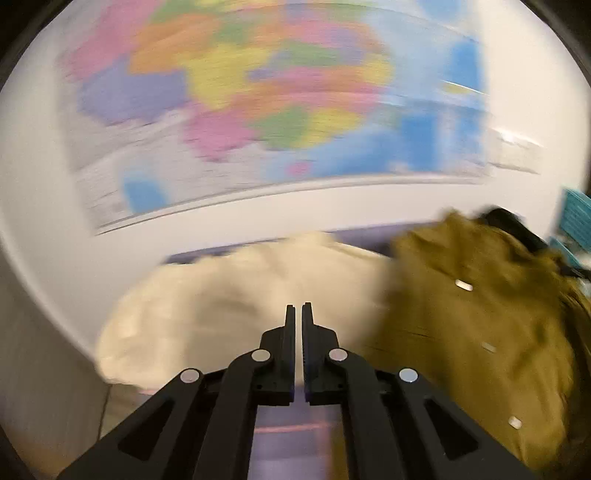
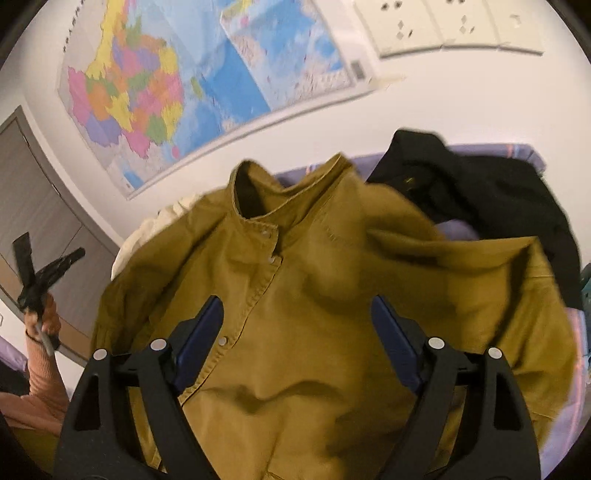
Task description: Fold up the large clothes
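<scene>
My left claw (image 1: 298, 306) has its two black fingers drawn together with only a thin slit between them, and nothing is caught in that slit; it points out over a pale cream garment (image 1: 236, 302) heaped just ahead, without touching it as far as I can tell through the blur. My right claw (image 2: 297, 306) stands wide apart, its blue-padded fingers (image 2: 201, 343) either side of the front of the mustard-yellow jacket (image 2: 295, 332), hanging over the cloth and gripping none of it. The jacket lies spread, front up, collar away from me, a line of metal snaps running down its placket, one sleeve thrown across to the right. Seen from my left wrist, the same jacket sits to the right of the cream garment, touching it. Beyond the collar a black garment (image 2: 487, 192) is bunched on the lavender bedsheet (image 2: 554, 435) that carries all three. In the right wrist view my left hand (image 2: 44, 317) shows at the far left edge, in a salmon sleeve, holding its claw raised. On the white wall behind hangs a coloured map (image 2: 177, 92); its print is too small and smeared to read. White wall sockets (image 2: 454, 29) sit to the map's right, and I can read no label on any garment.
</scene>
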A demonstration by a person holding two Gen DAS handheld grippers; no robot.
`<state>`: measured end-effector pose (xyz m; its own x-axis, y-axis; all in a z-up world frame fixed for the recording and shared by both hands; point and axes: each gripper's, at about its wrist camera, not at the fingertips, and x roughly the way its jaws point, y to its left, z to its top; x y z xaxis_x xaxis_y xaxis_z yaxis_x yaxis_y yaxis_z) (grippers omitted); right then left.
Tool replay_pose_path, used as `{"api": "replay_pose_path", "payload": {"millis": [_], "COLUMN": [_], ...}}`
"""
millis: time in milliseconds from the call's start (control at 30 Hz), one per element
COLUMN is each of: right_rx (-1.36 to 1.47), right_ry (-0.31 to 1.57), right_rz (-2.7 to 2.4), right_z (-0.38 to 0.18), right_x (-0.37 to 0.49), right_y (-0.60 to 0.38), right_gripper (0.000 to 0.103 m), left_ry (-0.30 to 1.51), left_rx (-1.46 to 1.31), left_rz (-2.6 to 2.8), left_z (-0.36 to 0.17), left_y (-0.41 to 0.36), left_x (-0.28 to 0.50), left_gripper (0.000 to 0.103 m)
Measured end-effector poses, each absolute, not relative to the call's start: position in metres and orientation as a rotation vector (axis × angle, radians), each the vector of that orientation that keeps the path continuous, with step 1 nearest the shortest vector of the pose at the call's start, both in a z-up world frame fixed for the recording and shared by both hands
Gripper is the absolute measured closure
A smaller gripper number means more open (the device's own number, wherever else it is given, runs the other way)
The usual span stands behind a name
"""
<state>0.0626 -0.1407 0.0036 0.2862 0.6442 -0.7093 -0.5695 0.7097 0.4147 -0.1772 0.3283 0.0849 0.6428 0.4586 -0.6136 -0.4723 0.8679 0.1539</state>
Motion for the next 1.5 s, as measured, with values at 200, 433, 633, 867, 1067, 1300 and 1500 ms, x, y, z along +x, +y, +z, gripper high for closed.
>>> {"api": "replay_pose_path", "payload": {"millis": [200, 433, 633, 867, 1067, 1300, 1500], "right_rx": [0.123, 0.112, 0.162, 0.191, 0.195, 0.207, 0.146], "right_ry": [0.973, 0.970, 0.956, 0.928, 0.887, 0.869, 0.928], "right_rz": [0.770, 0.760, 0.745, 0.718, 0.659, 0.590, 0.596], "right_z": [0.007, 0.005, 0.000, 0.001, 0.011, 0.018, 0.006], "right_x": [0.053, 0.028, 0.008, -0.009, -0.016, -0.015, -0.033], "right_y": [-0.177, -0.191, -0.210, -0.232, -0.253, -0.284, -0.279], "right_gripper": [0.020, 0.018, 0.016, 0.016, 0.016, 0.016, 0.016], "left_ry": [0.855, 0.782, 0.864, 0.902, 0.829, 0.742, 0.886], "left_rx": [-0.059, -0.015, -0.002, 0.136, -0.017, -0.126, -0.067], "left_rz": [0.419, 0.103, 0.017, 0.135, 0.266, 0.650, 0.785], "left_z": [0.027, -0.003, -0.023, -0.043, -0.016, 0.038, -0.001], "left_y": [0.316, 0.222, 0.196, 0.176, 0.229, 0.351, 0.372], "left_x": [-0.167, -0.188, -0.188, -0.188, -0.201, -0.215, -0.197], "left_gripper": [0.068, 0.017, 0.017, 0.059, 0.095, 0.062, 0.036]}}
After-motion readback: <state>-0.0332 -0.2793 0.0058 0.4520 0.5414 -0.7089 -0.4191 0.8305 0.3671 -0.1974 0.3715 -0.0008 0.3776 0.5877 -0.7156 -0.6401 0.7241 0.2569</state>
